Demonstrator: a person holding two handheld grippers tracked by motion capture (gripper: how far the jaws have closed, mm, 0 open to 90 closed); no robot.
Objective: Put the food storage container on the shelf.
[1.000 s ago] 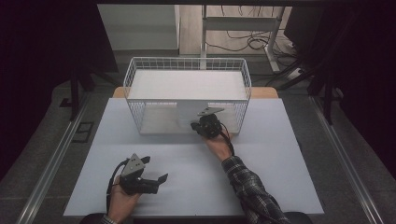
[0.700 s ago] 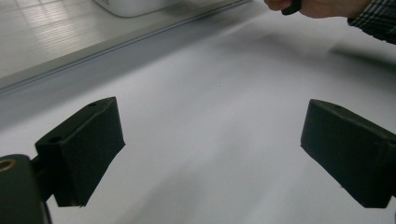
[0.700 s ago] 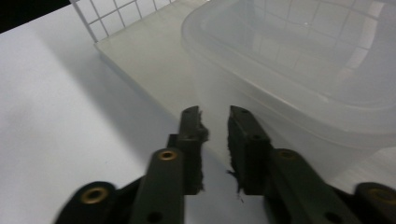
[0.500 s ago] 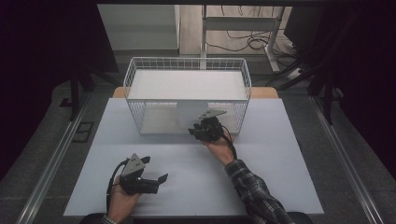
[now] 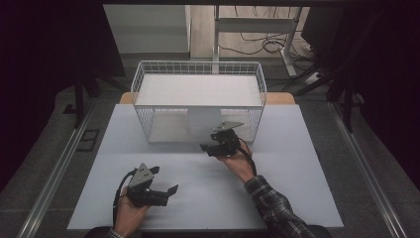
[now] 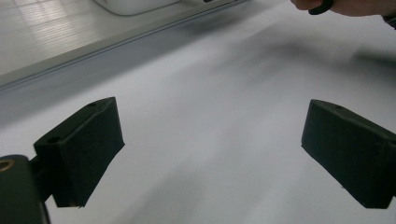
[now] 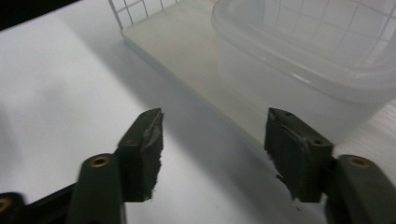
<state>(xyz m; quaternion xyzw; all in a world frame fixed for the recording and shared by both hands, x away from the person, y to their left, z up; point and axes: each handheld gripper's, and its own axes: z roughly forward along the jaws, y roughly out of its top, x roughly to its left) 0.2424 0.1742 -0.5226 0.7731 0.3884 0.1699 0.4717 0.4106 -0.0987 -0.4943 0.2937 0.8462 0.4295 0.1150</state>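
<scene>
Plastic container [image 7: 299,60]: clear, lidless, rounded corners. Lies inside the wire basket [image 5: 148,94], at the basket's near side, right of middle; in the high view it shows as a pale shape [image 5: 203,121] behind the mesh. Stands on the pale floor of the basket, its rim toward the right gripper's camera. Nothing grips it.

Right gripper [image 5: 214,147]: just outside the basket's near wall, directly in front of the container, low over the table. Jaws have just been opening and now stand moderately apart, with nothing between them; in the right gripper view [image 7: 214,154] the bare table surface shows through the gap. The pads are worn at their edges. Grey plate on top, cable trailing back along the hand.

Wire basket: white mesh, rectangular, at the far middle of the table [image 5: 307,198]. A white board lies across its upper part.

Left gripper [image 5: 166,191]: at the near left of the table, well apart from the basket and from the right gripper. Jaws spread wide, empty, pointing toward the table's right side; in the left gripper view [image 6: 212,149] plain white tabletop lies between the pads.

Table: white top, resting on a wooden board that shows at the far corners.

Sleeve [image 5: 277,210]: checked, on the person's right forearm.
</scene>
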